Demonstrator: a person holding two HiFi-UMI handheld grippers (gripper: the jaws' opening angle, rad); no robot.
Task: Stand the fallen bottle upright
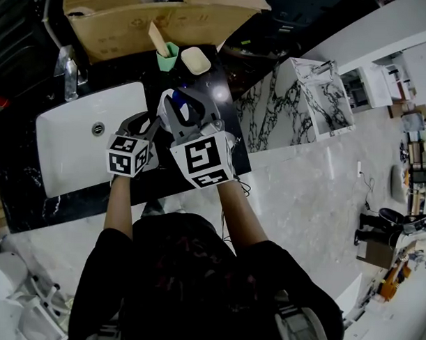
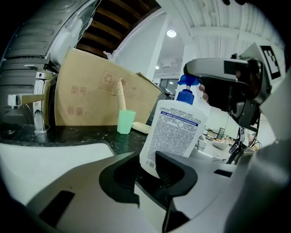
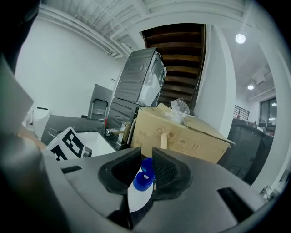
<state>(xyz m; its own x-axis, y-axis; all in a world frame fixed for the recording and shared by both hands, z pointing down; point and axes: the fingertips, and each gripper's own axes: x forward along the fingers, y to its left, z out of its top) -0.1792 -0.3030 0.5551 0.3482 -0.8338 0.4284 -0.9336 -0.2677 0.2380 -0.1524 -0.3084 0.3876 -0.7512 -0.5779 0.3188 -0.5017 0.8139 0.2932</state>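
Well, my right gripper is clamped on the blue pump neck of the bottle. The bottle is over the black counter, just right of the sink and nearer to me than the green cup and the soap dish. It leans a little rather than standing plumb, and I cannot tell whether its base sits flat. My left gripper has its jaws wide apart around the bottle's lower corner, pads not pressing.

The risk, as I judge it, is the high, narrow hold: the body could swing under the neck. If I let go while it leans, it could tip again, into the sink or against the cup. A careless nudge from my left jaw could also kick the base out.

The counter is dark, glossy stone, likely slick. A faucet and a cardboard box stand at the far side. Beyond are pale marble flooring, white walls and ceiling lights.
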